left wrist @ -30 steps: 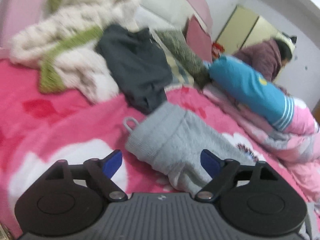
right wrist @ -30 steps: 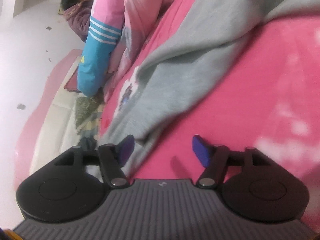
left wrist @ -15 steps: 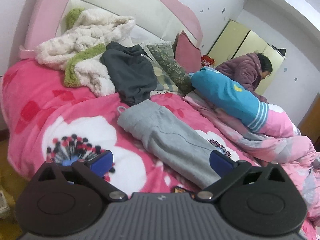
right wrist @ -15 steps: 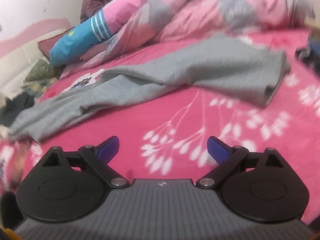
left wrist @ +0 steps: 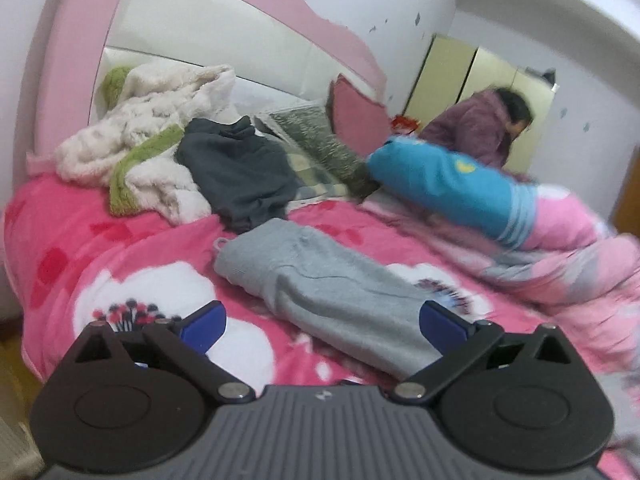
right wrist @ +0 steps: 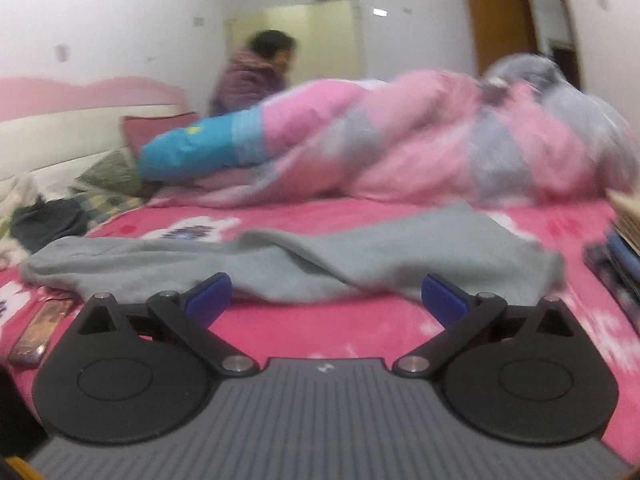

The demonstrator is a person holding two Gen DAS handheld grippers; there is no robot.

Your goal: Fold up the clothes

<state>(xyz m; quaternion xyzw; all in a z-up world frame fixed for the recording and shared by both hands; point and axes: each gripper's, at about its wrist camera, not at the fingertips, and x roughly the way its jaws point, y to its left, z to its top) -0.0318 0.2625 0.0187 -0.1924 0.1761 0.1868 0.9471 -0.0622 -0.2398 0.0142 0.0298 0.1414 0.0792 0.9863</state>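
Grey pants (left wrist: 328,288) lie long and flat on the pink flower blanket (left wrist: 120,248) that covers the bed, with the waist end up near the pile of other clothes. They look soft and floppy, a bit thick, and not heavy. I think they will bend anywhere and sag if you lift them by just one spot. They should not slip much on that fuzzy blanket. Good places to grab look like the two corners of the waist, or the leg end (right wrist: 532,256), with one claw on each side.

The left claw (left wrist: 322,322) is spread wide with nothing in it, and sits back from the pants. The right claw (right wrist: 326,292) is just finishing opening wide, and nothing is between its fingers either.

No boxes or baskets show. A dark top (left wrist: 240,172) and a fluffy white and green blanket (left wrist: 140,148) are heaped by the headboard. A person in a purple coat (left wrist: 476,128) is at the far side of the bed.
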